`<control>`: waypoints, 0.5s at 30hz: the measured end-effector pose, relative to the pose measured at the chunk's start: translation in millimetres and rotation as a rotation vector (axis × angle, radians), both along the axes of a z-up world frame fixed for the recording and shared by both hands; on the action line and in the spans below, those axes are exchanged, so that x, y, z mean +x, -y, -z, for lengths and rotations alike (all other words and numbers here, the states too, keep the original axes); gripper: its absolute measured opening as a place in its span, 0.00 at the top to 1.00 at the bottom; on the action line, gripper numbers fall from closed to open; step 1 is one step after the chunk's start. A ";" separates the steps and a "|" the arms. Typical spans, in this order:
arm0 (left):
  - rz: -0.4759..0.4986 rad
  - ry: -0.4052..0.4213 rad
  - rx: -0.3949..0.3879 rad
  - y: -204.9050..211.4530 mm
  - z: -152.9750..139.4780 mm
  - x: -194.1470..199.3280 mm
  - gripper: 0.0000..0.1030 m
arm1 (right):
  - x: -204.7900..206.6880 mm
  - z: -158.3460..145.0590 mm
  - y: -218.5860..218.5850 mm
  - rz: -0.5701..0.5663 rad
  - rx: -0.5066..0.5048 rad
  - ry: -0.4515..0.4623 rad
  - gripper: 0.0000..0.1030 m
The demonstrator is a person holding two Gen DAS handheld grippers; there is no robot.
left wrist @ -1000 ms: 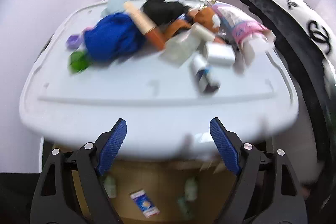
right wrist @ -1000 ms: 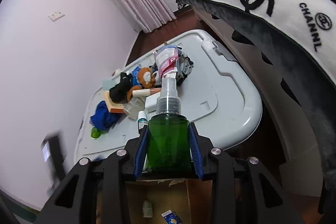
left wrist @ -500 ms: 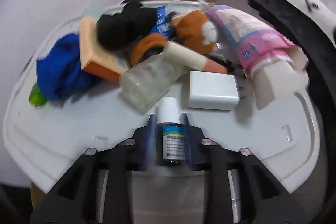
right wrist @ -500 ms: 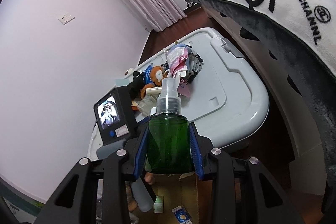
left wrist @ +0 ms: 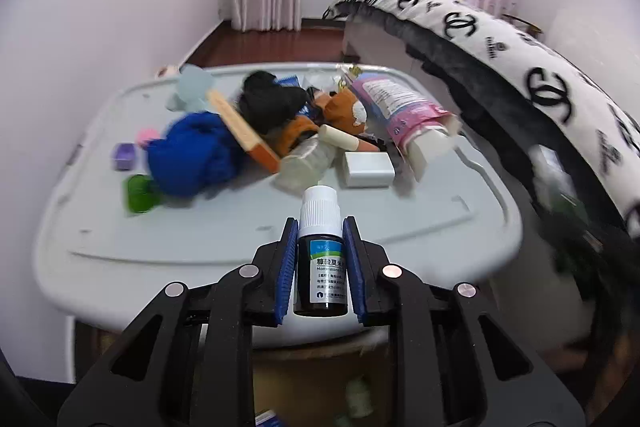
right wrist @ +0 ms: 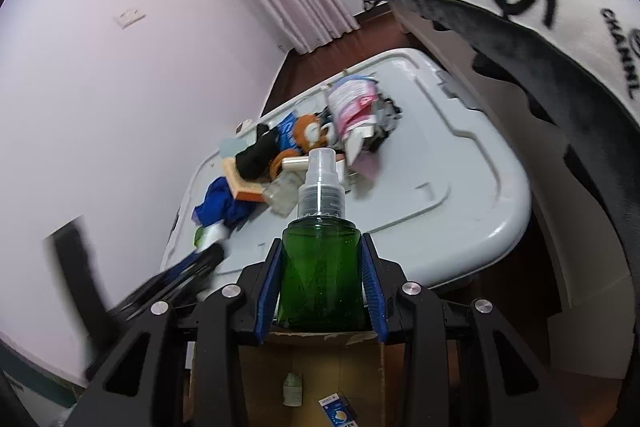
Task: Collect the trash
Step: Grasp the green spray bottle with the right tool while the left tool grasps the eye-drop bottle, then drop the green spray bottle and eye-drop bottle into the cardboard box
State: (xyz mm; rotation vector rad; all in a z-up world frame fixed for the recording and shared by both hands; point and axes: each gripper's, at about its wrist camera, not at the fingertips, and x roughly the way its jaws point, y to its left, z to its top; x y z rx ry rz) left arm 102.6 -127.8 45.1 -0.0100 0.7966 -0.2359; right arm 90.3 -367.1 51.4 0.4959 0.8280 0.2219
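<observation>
The left gripper is clamped on a small dark glass dropper bottle with a white ribbed cap, its blue pads pressed flat against the label sides so the bottle rides upright, clear of the surface, just off the near edge of the pale grey plastic storage-bin lid. The right gripper is likewise closed around a green glass spray bottle with a clear pump top, squeezing the wide body low down, which seems sensible since the narrow neck would slip. Both are poised over the open brown cardboard box standing on the floor against the lid's near edge, where a few small bottles and a blue carton already lie, so I judge the two bottles are about to be dropped there. Further back, heaped toward the lid's far edge, waits the rest: a blue crumpled cloth, a flat white rectangular block, a frosted clear plastic bottle lying on its side, a pink-and-white packet, and a small green piece near the left edge.
</observation>
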 end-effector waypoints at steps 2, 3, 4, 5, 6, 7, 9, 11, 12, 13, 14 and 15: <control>0.011 0.004 0.010 -19.6 -7.2 -28.6 0.78 | -3.2 0.7 -13.7 -0.014 -0.034 0.014 0.64; 0.006 0.006 0.025 -32.2 -8.4 -45.7 0.78 | -7.5 2.6 -22.5 -0.026 -0.050 0.020 0.64; 0.000 0.004 0.035 -39.9 -6.9 -57.1 0.78 | -13.6 5.7 -31.6 -0.037 -0.060 0.022 0.64; -0.006 -0.001 0.046 -49.8 -4.2 -69.6 0.78 | -21.1 10.0 -40.5 -0.047 -0.064 0.022 0.64; -0.015 -0.009 0.059 -58.5 0.0 -81.3 0.78 | -30.7 16.1 -50.4 -0.058 -0.063 0.019 0.64; -0.027 -0.031 0.060 -70.0 8.6 -93.8 0.78 | -45.8 26.0 -64.5 -0.074 -0.056 0.010 0.64; -0.051 -0.089 0.041 -87.9 27.6 -112.5 0.78 | -66.7 40.1 -85.1 -0.091 -0.070 -0.004 0.64; -0.074 -0.153 0.045 -102.5 54.6 -131.3 0.78 | -90.9 56.5 -106.7 -0.105 -0.084 -0.027 0.64; -0.082 -0.177 0.069 -105.9 66.8 -138.5 0.78 | -99.0 63.7 -114.2 -0.110 -0.084 -0.042 0.64; -0.078 -0.215 0.098 -109.5 81.4 -144.7 0.78 | -106.7 73.5 -124.0 -0.121 -0.098 -0.070 0.64; -0.076 -0.251 0.099 -113.3 90.4 -147.0 0.78 | -110.8 82.2 -131.4 -0.135 -0.120 -0.101 0.64; -0.079 -0.286 0.079 -118.2 96.5 -146.8 0.78 | -112.5 88.4 -135.2 -0.143 -0.131 -0.125 0.64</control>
